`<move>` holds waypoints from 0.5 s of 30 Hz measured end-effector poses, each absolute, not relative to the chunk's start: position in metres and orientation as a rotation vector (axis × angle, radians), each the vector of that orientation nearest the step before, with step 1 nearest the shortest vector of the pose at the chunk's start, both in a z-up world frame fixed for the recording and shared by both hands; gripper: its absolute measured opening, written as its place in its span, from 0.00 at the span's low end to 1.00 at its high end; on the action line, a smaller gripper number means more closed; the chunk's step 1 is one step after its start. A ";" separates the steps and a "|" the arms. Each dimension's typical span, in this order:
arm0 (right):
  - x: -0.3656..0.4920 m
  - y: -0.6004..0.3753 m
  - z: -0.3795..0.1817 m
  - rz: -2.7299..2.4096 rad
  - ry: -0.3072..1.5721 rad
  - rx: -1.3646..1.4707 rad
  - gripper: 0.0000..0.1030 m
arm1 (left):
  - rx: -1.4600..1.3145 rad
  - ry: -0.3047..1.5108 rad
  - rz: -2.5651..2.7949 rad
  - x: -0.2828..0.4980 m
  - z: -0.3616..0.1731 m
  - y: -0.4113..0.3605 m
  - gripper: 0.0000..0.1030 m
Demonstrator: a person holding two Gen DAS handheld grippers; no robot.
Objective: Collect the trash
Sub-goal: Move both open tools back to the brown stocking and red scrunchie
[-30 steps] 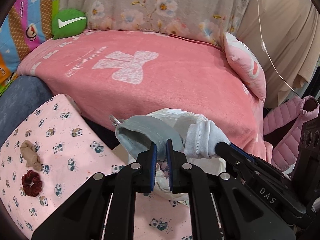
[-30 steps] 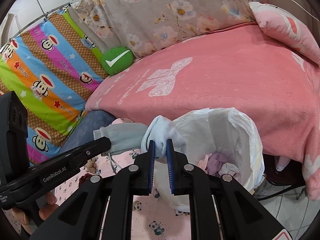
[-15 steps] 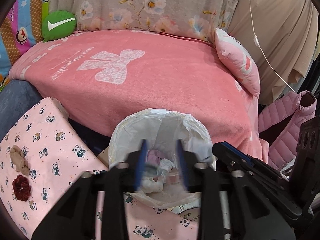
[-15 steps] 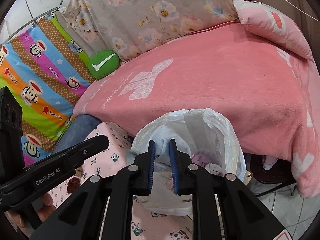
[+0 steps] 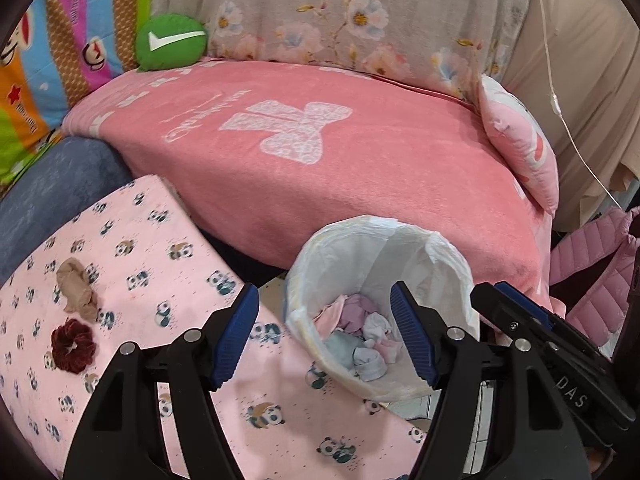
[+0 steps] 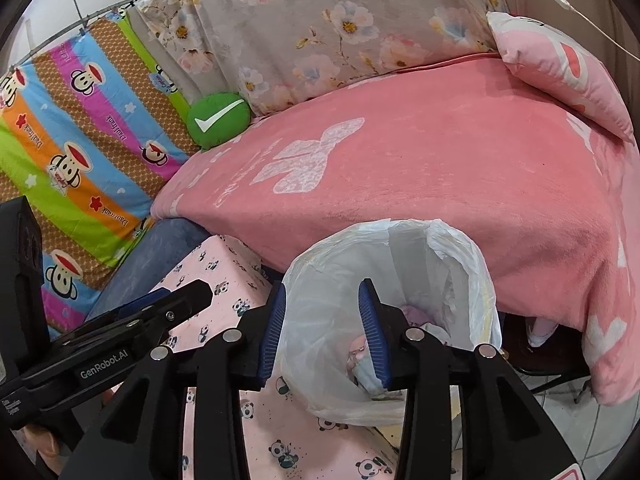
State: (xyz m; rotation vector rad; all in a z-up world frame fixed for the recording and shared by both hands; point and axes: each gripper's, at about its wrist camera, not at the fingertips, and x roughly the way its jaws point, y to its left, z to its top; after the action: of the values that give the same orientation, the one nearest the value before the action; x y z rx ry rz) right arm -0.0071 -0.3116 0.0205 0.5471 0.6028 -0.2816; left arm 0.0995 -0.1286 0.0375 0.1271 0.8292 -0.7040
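Observation:
A bin lined with a white plastic bag (image 5: 448,264) (image 6: 472,264) stands at the edge of the panda-print surface (image 5: 160,264). Crumpled socks and cloths (image 5: 360,340) lie in its bottom, a grey-blue one (image 5: 342,346) and a pale one (image 5: 370,364) among them. My left gripper (image 5: 324,336) hangs over the bin's near side, jaws opening, nothing between them. My right gripper (image 6: 322,336) is also over the bin with its jaws opening and empty; the bag's wall shows behind them. A tan sock (image 5: 76,284) and a dark red scrunchie (image 5: 73,345) lie on the surface at left.
A bed with a pink blanket (image 5: 340,152) (image 6: 440,184) fills the space behind the bin. A green cushion (image 5: 170,42), a pink pillow (image 5: 520,148) and a pink padded jacket (image 5: 592,268) lie around it. A striped monkey-print cloth (image 6: 72,152) hangs left.
Both grippers were shut on a grey-blue and pale sock held over the bin. Both have let go and opened; the sock now lies inside the bin.

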 end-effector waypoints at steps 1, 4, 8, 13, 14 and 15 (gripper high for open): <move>-0.007 -0.310 0.021 -0.279 0.604 0.546 0.39 | 0.116 0.837 -0.693 0.102 0.036 -0.123 0.64; 0.000 -0.298 0.023 -0.255 0.616 0.528 0.39 | 0.092 0.849 -0.647 0.107 0.033 -0.107 0.70; 0.010 -0.279 0.023 -0.226 0.630 0.508 0.43 | 0.054 0.856 -0.600 0.114 0.030 -0.082 0.71; 0.022 -0.253 0.023 -0.190 0.651 0.475 0.43 | 0.036 0.846 -0.540 0.121 0.027 -0.052 0.71; 0.023 -0.249 0.023 -0.188 0.652 0.472 0.44 | 0.032 0.845 -0.527 0.122 0.026 -0.046 0.71; 0.025 -0.244 0.024 -0.184 0.654 0.467 0.45 | 0.029 0.845 -0.515 0.123 0.025 -0.041 0.71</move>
State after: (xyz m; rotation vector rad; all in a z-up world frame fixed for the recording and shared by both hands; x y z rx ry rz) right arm 0.0246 -0.2443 0.0236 0.4666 0.6544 -0.1844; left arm 0.1234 -0.0413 0.0254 0.0290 0.8447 -0.5151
